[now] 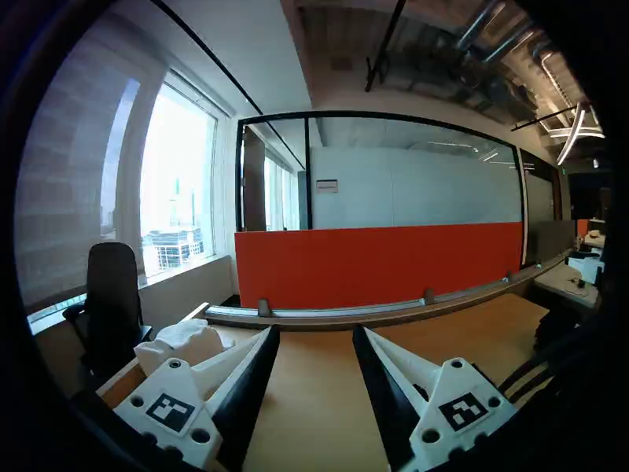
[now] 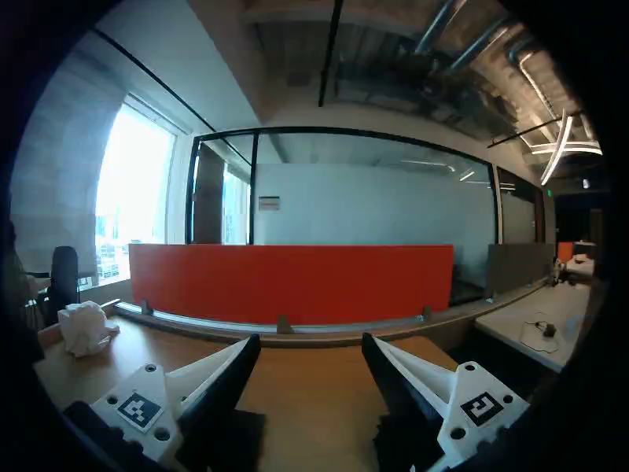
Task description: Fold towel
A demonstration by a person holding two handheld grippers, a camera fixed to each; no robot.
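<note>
Plainly, the folding has not begun. The towel (image 1: 185,342) sits as a crumpled white heap on the wooden desk (image 1: 314,393), near the window-side edge and close to a black chair (image 1: 114,291). In the left gripper view it lies just beyond the left gripper (image 1: 314,334), off to the side of its left finger and not touching it. In the right gripper view the towel (image 2: 82,326) is well apart from the right gripper (image 2: 310,340), far off to its left.

Both grippers hang over bare desk facing the orange divider (image 1: 377,263), fingers spread wide and holding nothing.

By my reading, everything is left to do: reach the heap, take hold of it, spread it flat on the desk, find its corners, and then make the folds.
</note>
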